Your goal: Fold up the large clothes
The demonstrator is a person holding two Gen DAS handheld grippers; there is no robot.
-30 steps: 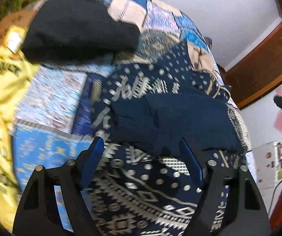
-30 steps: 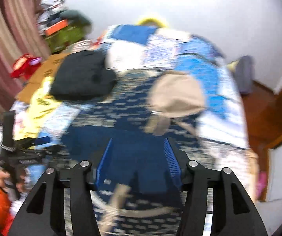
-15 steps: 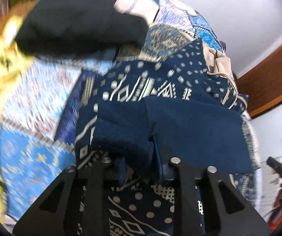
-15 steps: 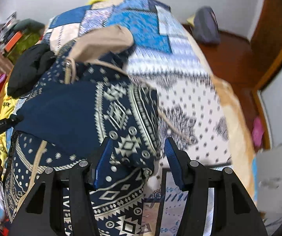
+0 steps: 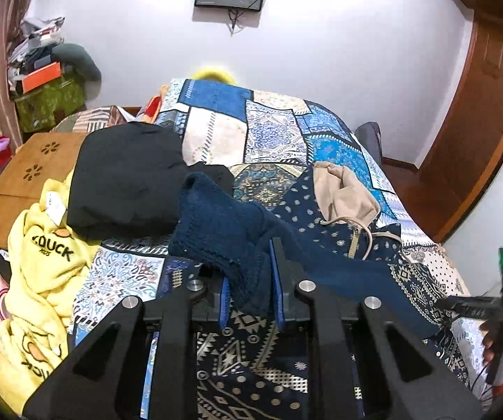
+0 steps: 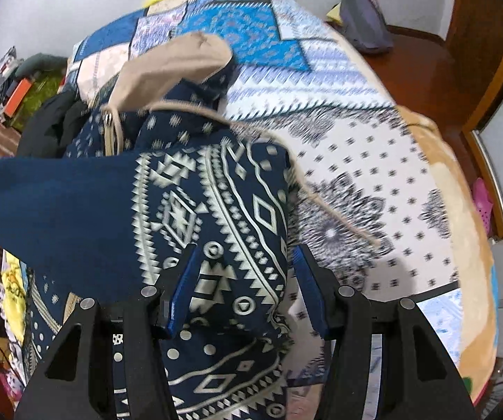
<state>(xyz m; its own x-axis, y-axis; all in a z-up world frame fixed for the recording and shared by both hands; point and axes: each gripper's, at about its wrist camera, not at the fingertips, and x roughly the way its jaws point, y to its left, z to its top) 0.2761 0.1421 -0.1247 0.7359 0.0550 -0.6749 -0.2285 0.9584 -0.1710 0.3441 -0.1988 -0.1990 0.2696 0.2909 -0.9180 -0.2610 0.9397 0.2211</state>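
A navy patterned hoodie (image 5: 321, 210) with a beige hood (image 5: 342, 192) lies on the bed. Its plain navy inner side (image 5: 223, 224) is folded up. My left gripper (image 5: 249, 290) is shut on that navy edge and holds it lifted above the bed. In the right wrist view the hoodie's patterned fold (image 6: 216, 203) is raised, and my right gripper (image 6: 244, 290) straddles it with jaws apart, fabric between the fingers. The beige hood (image 6: 171, 66) sits beyond.
A patchwork blue bedspread (image 5: 272, 129) covers the bed. A black garment (image 5: 125, 178) and a yellow duck garment (image 5: 45, 262) lie at the left. A wooden board (image 5: 23, 175) and clutter stand beside the bed. Floor and a door (image 6: 461, 35) lie at the right.
My left gripper closed on the navy edge and lifted it up and back. My right gripper moved to the hoodie's right side and the patterned fold rose between its fingers.
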